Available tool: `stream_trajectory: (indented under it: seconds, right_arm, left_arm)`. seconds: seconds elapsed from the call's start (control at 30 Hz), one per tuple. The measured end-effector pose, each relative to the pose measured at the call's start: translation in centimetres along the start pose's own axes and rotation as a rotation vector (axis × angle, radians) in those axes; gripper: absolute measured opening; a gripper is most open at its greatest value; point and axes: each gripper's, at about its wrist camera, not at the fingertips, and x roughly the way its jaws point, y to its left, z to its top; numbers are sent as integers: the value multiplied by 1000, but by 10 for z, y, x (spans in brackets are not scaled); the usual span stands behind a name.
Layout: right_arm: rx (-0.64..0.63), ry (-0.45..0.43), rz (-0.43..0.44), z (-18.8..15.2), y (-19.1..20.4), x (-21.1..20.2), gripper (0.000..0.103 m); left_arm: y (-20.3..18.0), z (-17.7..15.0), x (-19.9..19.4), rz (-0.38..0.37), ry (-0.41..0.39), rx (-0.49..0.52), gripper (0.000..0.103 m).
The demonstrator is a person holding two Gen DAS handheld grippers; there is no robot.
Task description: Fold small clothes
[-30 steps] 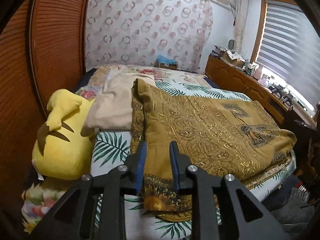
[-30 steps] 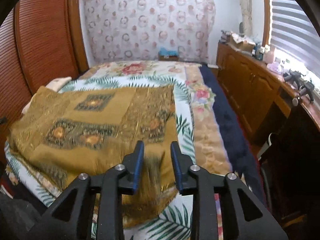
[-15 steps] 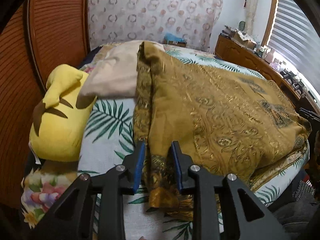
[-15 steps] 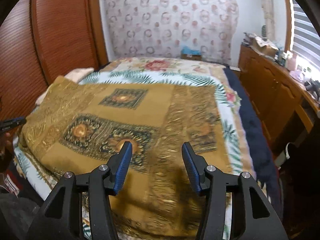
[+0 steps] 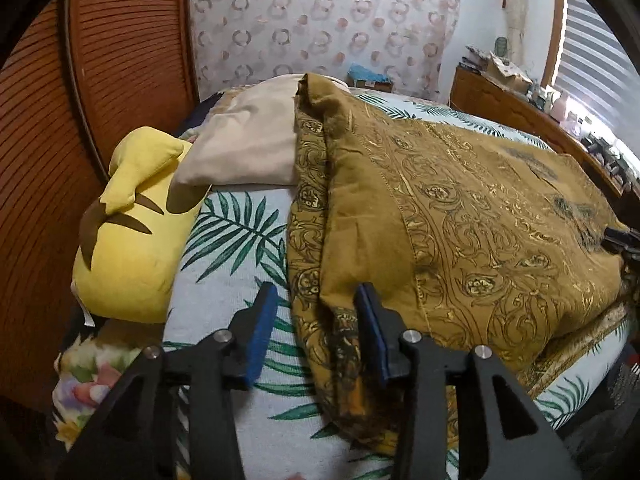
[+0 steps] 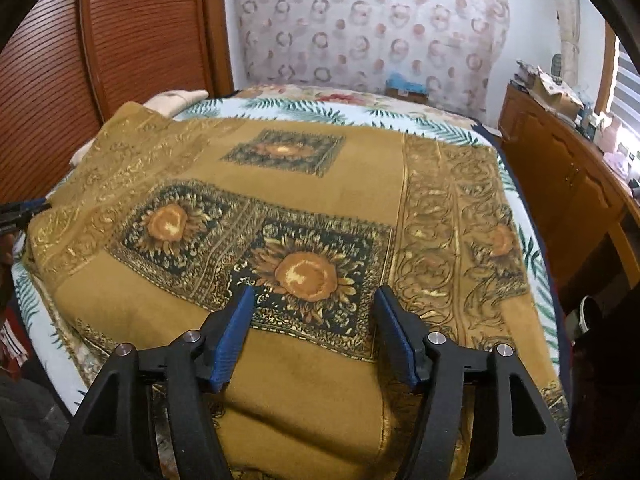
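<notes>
A mustard-gold patterned cloth [image 5: 460, 216] with sunflower squares lies folded over on the bed; it fills the right wrist view [image 6: 304, 208]. My left gripper [image 5: 316, 328] is open, its blue pads either side of the cloth's near left edge, which lies loose between them. My right gripper [image 6: 314, 330] is open and empty, hovering just above the cloth's near side. The tip of the right gripper [image 5: 624, 240] shows at the far right of the left wrist view; the left gripper's tip [image 6: 20, 212] shows at the left edge of the right wrist view.
The bed has a white palm-leaf sheet [image 5: 240, 232]. A yellow plush toy [image 5: 132, 232] and a beige pillow [image 5: 248, 148] lie at its left. A wooden slatted wardrobe [image 5: 120, 40] stands on the left, a wooden cabinet [image 6: 560, 168] on the right.
Both grippers have opened and let go of the cloth. The folded cloth now lies flat on the bed, and both grippers have dropped lower over it.
</notes>
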Motion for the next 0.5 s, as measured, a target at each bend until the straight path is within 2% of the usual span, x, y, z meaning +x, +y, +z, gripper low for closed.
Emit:
stream_trajectory:
  seconds: [0.23, 0.5]
  right_arm:
    - [7, -7, -28, -10, 3, 1, 70]
    - [0, -25, -52, -15, 10, 0, 71]
  left_arm:
    - [1, 0, 0, 6, -4, -2, 41]
    - [3, 0, 0, 3, -9, -5, 41]
